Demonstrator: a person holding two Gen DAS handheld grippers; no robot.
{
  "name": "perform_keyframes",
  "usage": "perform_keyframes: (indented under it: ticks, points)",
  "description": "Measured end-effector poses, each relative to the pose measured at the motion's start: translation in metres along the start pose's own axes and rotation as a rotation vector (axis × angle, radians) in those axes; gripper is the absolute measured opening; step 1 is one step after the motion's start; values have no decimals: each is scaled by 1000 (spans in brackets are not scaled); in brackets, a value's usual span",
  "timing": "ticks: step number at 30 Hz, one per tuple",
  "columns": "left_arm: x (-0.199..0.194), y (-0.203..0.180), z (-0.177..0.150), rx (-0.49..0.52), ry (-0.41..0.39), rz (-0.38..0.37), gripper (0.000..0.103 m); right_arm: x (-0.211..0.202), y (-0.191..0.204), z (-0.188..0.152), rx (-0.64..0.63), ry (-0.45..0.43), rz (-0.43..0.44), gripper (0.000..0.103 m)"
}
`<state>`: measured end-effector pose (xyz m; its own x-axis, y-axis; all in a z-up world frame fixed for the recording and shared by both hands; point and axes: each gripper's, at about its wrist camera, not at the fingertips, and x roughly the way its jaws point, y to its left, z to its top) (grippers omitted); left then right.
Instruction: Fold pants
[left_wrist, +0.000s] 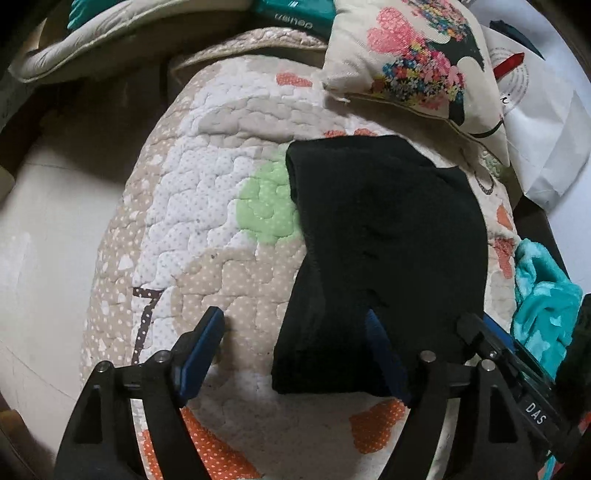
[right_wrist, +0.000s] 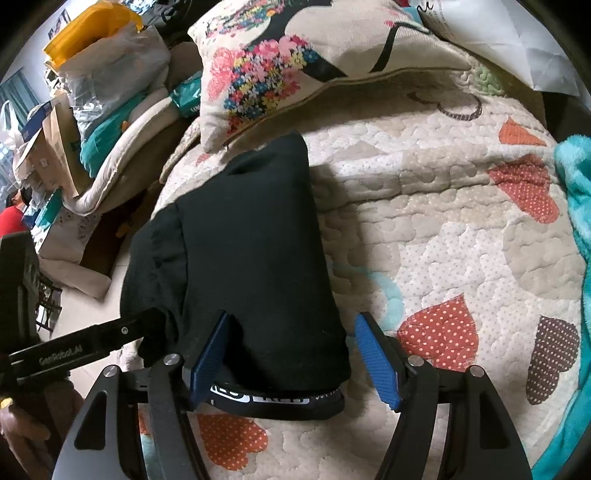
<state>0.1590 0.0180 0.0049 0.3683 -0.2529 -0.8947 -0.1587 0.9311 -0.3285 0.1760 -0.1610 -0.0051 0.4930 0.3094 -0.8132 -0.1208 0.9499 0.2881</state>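
Note:
Black pants (left_wrist: 388, 240) lie folded into a compact stack on a quilted bedspread (left_wrist: 207, 206). My left gripper (left_wrist: 295, 339) is open over the stack's near left corner, one blue pad above the quilt and the other above the fabric. In the right wrist view the pants (right_wrist: 251, 240) show a waistband with white lettering (right_wrist: 273, 400) at the near end. My right gripper (right_wrist: 291, 350) is open and straddles that near end. Its left pad lies against the cloth and its right pad stands just clear.
A flowered pillow (left_wrist: 406, 55) (right_wrist: 277, 62) lies just beyond the pants. A teal fleece blanket (left_wrist: 543, 295) (right_wrist: 580, 203) is at the right edge and a white bag (left_wrist: 546, 129) at the far right. Bags and boxes (right_wrist: 110, 74) are piled to the left of the bed.

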Motion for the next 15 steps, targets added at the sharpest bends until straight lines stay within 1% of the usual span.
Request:
perform_keyframes:
  ticks: [2,6,12,15]
  points:
    - [-5,-2,-1,13,-18,0,78,-11,1,0,-12,-22,-13,75]
    - [-20,-6,-11,51,-63,2,78,-36,1,-5,-10,-52,-7,75]
    - [-41,-15,-40,108,-126,5,78,-75,2,-27,-33,-74,-12,75]
    - [-46,-20,-59,142,-159,32,78,-86,1,-44,-39,-76,-19,75]
